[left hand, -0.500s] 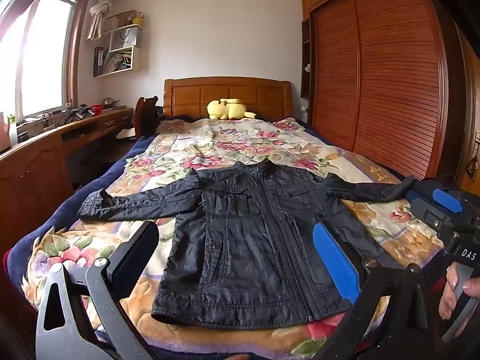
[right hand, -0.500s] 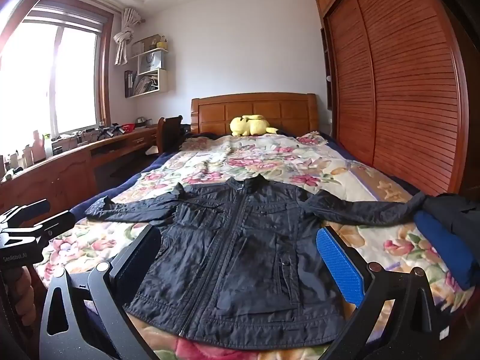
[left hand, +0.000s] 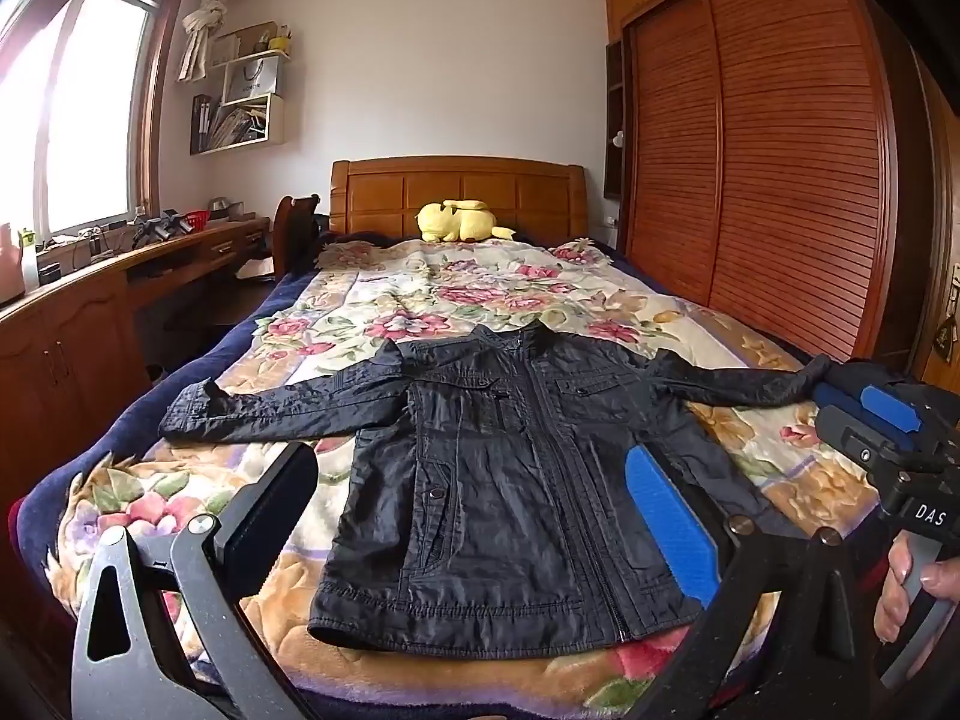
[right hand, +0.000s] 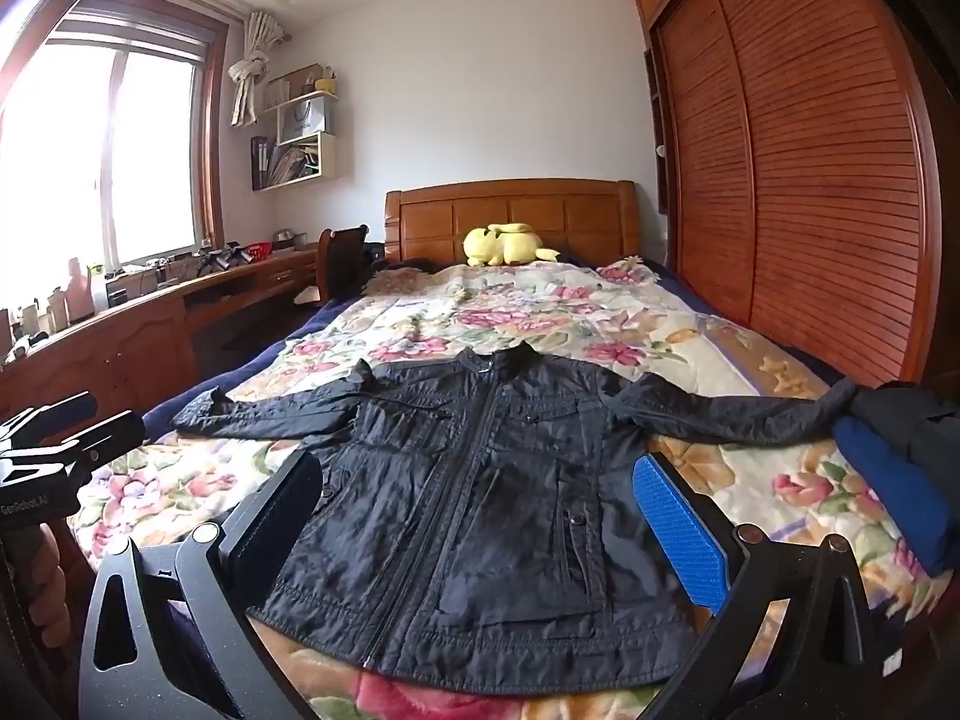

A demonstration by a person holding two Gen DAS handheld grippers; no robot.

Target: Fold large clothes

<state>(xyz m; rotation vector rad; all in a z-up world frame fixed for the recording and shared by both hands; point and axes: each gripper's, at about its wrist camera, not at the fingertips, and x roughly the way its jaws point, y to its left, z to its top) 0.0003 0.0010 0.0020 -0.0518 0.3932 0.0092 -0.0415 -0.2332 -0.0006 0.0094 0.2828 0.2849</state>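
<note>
A black jacket (left hand: 510, 480) lies flat, front up and zipped, on the floral bedspread (left hand: 420, 300), both sleeves spread sideways. It also shows in the right wrist view (right hand: 492, 510). My left gripper (left hand: 468, 516) is open and empty, held above the jacket's hem. My right gripper (right hand: 474, 516) is open and empty, likewise above the hem. The right gripper appears at the right edge of the left wrist view (left hand: 888, 438). The left gripper shows at the left edge of the right wrist view (right hand: 60, 438).
A yellow plush toy (left hand: 459, 221) lies by the wooden headboard (left hand: 456, 192). A desk (left hand: 120, 276) runs along the left under the window. A slatted wardrobe (left hand: 780, 180) stands on the right. Dark and blue clothes (right hand: 900, 450) lie at the bed's right edge.
Both grippers have shifted only slightly; the jacket has not moved.
</note>
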